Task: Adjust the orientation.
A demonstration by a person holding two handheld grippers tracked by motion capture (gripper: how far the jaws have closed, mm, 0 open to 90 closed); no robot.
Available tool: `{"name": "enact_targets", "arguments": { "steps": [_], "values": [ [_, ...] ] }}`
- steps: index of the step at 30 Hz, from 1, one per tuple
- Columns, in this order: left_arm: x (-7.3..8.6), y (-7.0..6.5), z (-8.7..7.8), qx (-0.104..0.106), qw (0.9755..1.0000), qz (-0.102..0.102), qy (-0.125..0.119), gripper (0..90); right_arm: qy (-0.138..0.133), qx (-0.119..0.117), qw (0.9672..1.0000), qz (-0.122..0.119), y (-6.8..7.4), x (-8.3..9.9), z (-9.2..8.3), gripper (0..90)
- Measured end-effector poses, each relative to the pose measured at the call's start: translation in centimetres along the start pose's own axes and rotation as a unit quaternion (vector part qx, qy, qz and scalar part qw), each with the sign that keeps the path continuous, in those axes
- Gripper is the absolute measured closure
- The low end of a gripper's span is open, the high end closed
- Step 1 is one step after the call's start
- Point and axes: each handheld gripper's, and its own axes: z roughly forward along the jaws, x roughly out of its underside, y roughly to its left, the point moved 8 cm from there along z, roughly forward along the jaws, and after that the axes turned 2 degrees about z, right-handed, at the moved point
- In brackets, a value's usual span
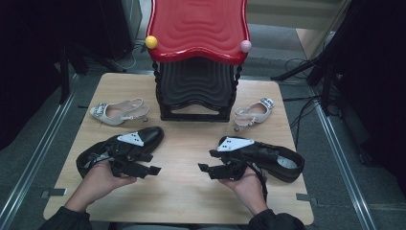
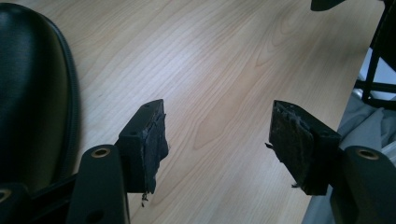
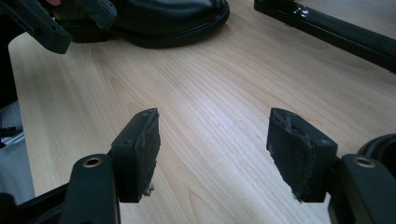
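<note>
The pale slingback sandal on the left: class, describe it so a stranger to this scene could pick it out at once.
Start at the red-topped black stand at the table's far edge. Just left of its base lies the pale slingback sandal, beyond the left black dress shoe. Its jewelled toe points left, away from the stand, unlike its twin on the stand's right.

I can read no words, numbers, brands or signs on anything in front of me here.
</note>
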Motion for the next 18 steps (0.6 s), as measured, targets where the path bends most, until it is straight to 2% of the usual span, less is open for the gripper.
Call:
{"name": "enact_targets", "arguments": {
  "steps": [3,5,6,11,12,18],
  "values": [
    [0.0,0.2,-0.5,0.003,1.0,-0.007,-0.001,34.7,-0.002,0.0,1.0,-0.002,-0.1,-0.2,0.1,35.6],
    [0.1,0.1,-0.7,0.011,0.9999,-0.004,0.001,32.5,-0.003,-0.003,1.0,0.002,-0.1,-0.3,0.2,35.7],
    [0.2,0.3,-1.1,0.003,1.0,0.001,0.003,32.7,-0.004,-0.004,1.0,0.001,-0.1,-0.4,0.2,35.7],
    [0.9,0.7,-1.8,-0.012,0.9998,0.008,0.012,37.4,-0.003,-0.01,0.9999,-0.003,0.0,-0.6,0.4,36.2],
    [1.2,0.9,-2.0,-0.02,0.9996,0.008,0.017,37.7,-0.001,-0.011,0.9999,-0.001,0.0,-0.7,0.5,36.5],
    [1.9,1.5,-3.0,-0.03,0.9994,0.0,0.016,38.6,0.003,-0.017,0.9998,-0.004,0.1,-1.0,0.8,37.0]
  ]
}}
